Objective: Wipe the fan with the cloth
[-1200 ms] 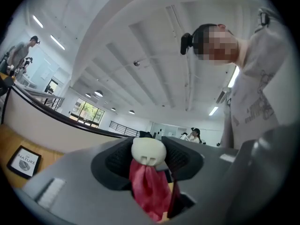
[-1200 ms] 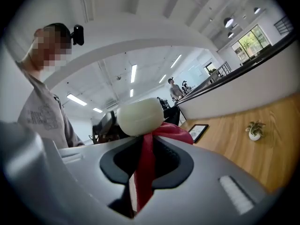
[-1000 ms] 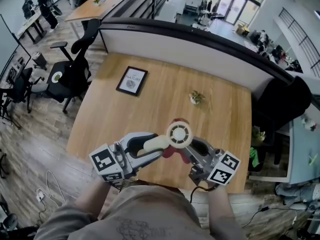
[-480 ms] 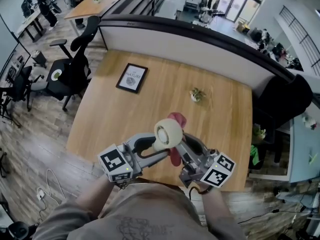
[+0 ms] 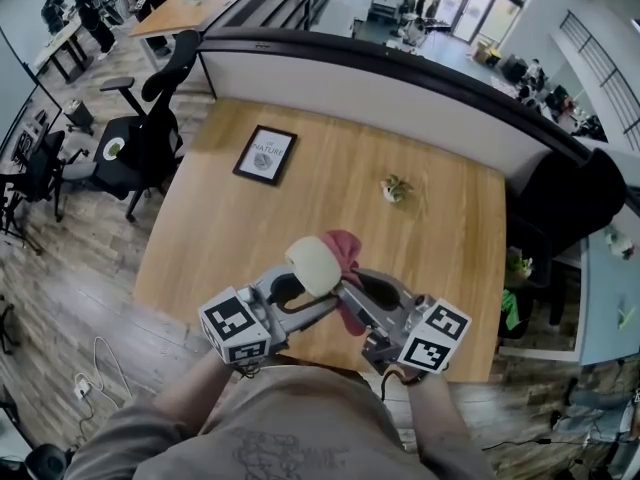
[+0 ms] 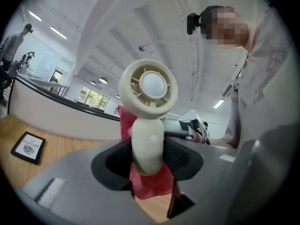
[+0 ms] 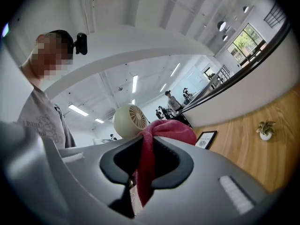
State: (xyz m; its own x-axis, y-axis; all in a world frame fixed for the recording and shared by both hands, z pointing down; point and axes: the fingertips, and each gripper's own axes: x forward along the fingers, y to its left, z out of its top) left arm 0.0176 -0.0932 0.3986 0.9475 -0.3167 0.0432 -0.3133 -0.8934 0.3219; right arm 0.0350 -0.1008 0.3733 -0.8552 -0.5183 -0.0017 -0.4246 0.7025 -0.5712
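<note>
A small cream handheld fan is held above the near part of the wooden table. My left gripper is shut on its handle, and the round head stands up above the jaws. My right gripper is shut on a red cloth, whose bunched top lies against the right side of the fan head. In the left gripper view the cloth hangs behind the handle, and the right gripper comes in from the right.
A framed picture lies at the table's far left and a small potted plant at its far middle. A dark-topped partition runs along the far edge. A black office chair stands left of the table.
The fan head has shifted left and turned, so its smooth back now faces the head camera. The red cloth has come up from below the fan to its right side.
</note>
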